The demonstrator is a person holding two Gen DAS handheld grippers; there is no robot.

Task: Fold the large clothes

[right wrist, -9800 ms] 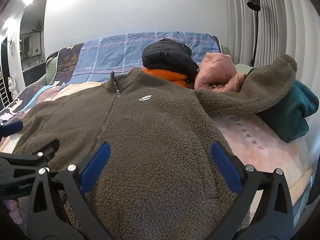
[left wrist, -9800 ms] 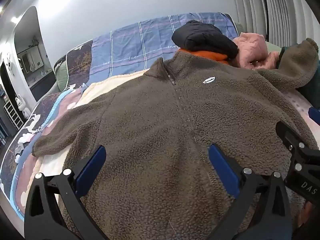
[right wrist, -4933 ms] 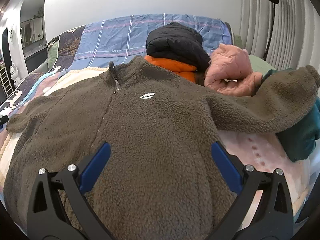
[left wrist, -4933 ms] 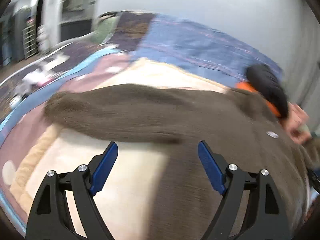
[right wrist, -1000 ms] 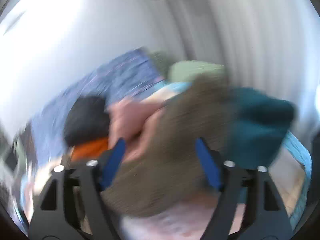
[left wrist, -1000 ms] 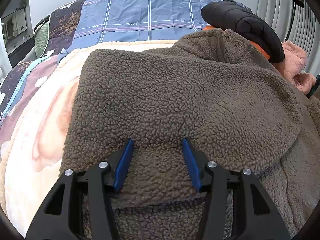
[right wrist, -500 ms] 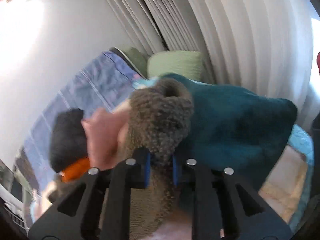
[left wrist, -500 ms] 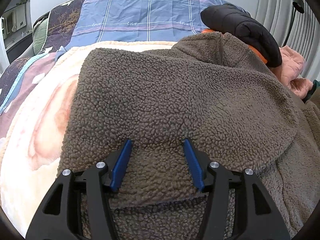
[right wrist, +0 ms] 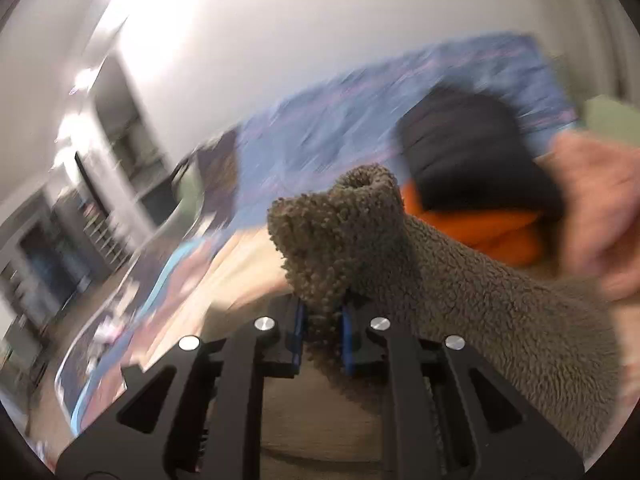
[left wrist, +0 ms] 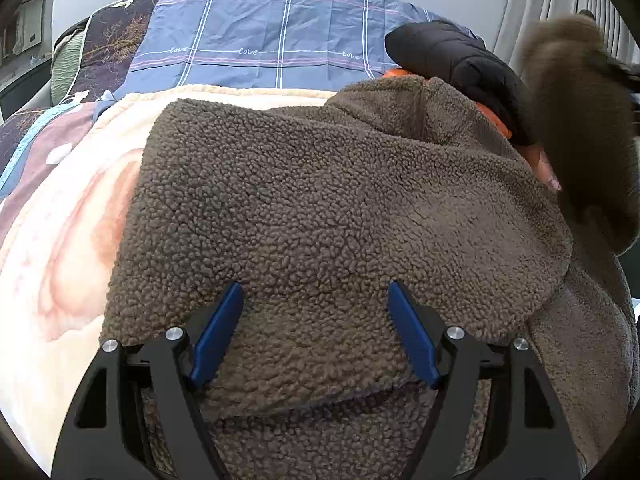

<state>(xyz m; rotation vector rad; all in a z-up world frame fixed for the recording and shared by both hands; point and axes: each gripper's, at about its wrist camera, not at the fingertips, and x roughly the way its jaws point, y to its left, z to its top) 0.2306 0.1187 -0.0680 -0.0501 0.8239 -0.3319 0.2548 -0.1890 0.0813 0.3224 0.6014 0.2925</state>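
Left gripper (left wrist: pixel 314 334): jaws spread, brown fleece jacket (left wrist: pixel 340 208) filling the gap between them and all ground ahead. To its left, bare cream blanket (left wrist: pixel 52 248), open for passage. Ahead-right, black puffer jacket (left wrist: pixel 456 60) stacked on orange garment (left wrist: pixel 494 118) blocks the way. Lifted fleece sleeve (right wrist: pixel 460 280) hangs across the right side, clamped in the right gripper (right wrist: pixel 322 332). Far ahead, plaid bedcover (left wrist: pixel 256 48) rises as a backstop.

Beyond the right gripper (right wrist: pixel 322 340), only smear: bedding (right wrist: pixel 340 120), black bundle (right wrist: pixel 476 152), orange layer (right wrist: pixel 500 232) and pink mass (right wrist: pixel 600 216), none with readable edges. Pinched sleeve cuff (right wrist: pixel 336 240) sharp, pads buried in pile. Right of the left gripper (left wrist: pixel 316 332), raised sleeve (left wrist: pixel 580 120) blurred, covering the orange garment (left wrist: pixel 492 116).
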